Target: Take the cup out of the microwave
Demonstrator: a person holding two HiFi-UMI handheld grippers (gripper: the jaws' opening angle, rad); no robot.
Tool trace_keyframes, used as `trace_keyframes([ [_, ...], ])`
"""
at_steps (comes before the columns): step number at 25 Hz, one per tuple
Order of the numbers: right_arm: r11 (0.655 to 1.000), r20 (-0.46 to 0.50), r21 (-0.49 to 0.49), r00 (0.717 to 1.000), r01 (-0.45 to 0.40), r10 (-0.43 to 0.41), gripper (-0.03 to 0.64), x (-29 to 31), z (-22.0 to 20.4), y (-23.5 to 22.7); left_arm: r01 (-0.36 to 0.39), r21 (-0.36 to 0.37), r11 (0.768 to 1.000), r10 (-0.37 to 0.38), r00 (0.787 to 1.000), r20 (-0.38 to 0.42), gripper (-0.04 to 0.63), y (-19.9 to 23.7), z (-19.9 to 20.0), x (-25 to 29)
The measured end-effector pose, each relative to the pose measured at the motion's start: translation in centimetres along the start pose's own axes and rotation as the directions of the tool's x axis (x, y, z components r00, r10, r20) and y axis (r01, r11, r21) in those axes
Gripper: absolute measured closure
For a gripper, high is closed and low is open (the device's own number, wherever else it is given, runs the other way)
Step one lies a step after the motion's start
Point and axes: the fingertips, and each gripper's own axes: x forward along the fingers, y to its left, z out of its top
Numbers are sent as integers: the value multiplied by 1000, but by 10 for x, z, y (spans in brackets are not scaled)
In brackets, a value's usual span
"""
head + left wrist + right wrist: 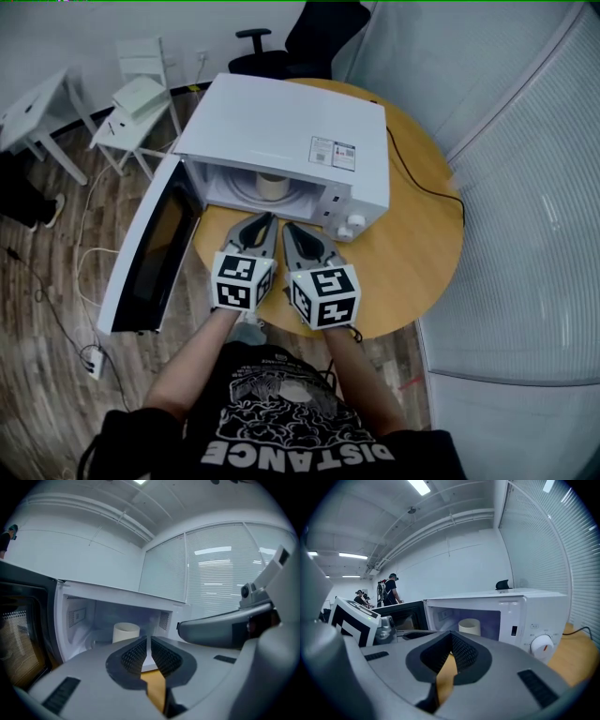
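A white microwave point(281, 131) stands on the round wooden table point(422, 244), its door point(150, 253) swung open to the left. A cream cup point(274, 185) stands upright inside on the turntable; it also shows in the left gripper view as the cup point(125, 632) and in the right gripper view as the cup point(469, 626). My left gripper point(260, 223) and right gripper point(291, 230) hover side by side just in front of the opening, both pointing at the cup and apart from it. Left gripper point(148, 641) has its jaws shut with nothing held. Right gripper point(451, 634) is shut too, tips touching.
The microwave's control knobs point(349, 225) sit right of the cavity. A black cable point(422, 178) runs across the table behind it. An office chair point(309, 37) stands beyond, white small furniture point(141, 94) at the left, a blind-covered glass wall at the right. People point(389, 590) stand far off.
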Motion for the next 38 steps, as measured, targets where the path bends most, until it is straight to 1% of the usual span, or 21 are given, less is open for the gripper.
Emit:
trace_keyframes([
  [1,1000,-2,2,1000,3,-3,600,4,0,-2,3,-1,1000,-3,1000,1,574,3,-1,5],
  [3,1000,-8,5,1000,9,-9,600,12,0,-7,12,-13,1000,-13,1000,-4,520,9,-4,14],
  [4,1000,-12,7,1000,12,-12,600,15,0,-9,18,-19,1000,-18,1000,-8,505,12,-6,18],
  [9,999,-23,17,999,27,-26,600,33,-1,-18,26,-22,999,-26,1000,-15,474,28,-10,40],
  [17,999,-29,31,999,31,-30,600,55,0,-27,36,-17,999,-37,998,-44,376,49,-21,68],
  [22,999,-28,33,999,22,-21,600,66,-1,-27,55,-8,998,-55,997,-56,314,56,-26,81],
  [27,999,-31,38,999,31,-30,600,72,0,-33,78,8,997,-77,995,-61,244,59,-25,95],
  [34,998,-37,47,998,45,-43,600,78,-1,-43,105,15,994,-104,991,-79,195,64,-26,114],
  [38,997,-42,51,998,49,-47,600,81,-2,-46,109,14,994,-108,989,-99,150,65,-31,118],
])
